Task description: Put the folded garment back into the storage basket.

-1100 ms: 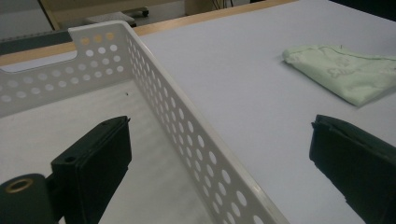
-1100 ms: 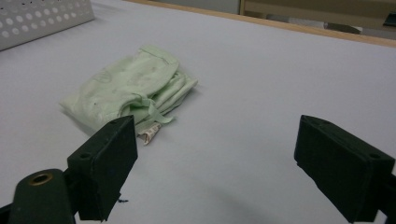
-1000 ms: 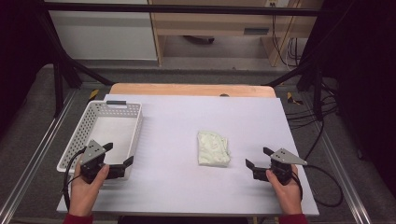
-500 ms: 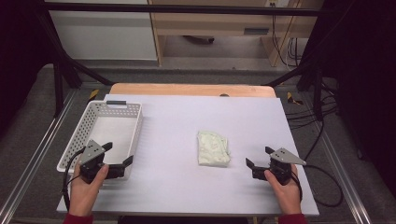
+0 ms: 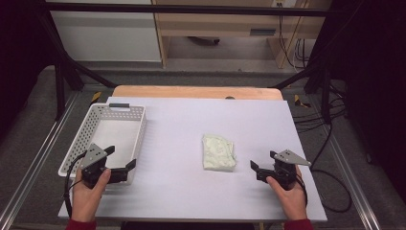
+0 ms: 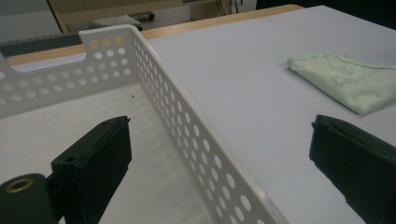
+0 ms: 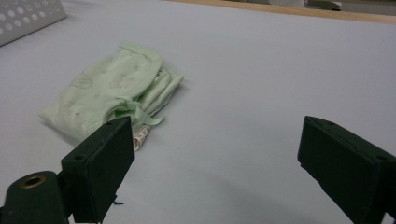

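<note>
Pale-green folded cloth (image 5: 218, 152), faint unreadable print

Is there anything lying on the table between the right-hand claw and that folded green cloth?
Nothing visible. The right gripper sits open beside the green cloth, with bare table between them. The white basket stands off on the other side, by the left gripper.

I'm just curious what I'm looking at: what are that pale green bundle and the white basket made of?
The pale green bundle looks like thin soft fabric, matte, going by its folds, creases and loose strap; thin plastic is also possible. The white basket seems to be moulded plastic, smooth and slightly glossy, with even rows of round holes in its walls.
</note>
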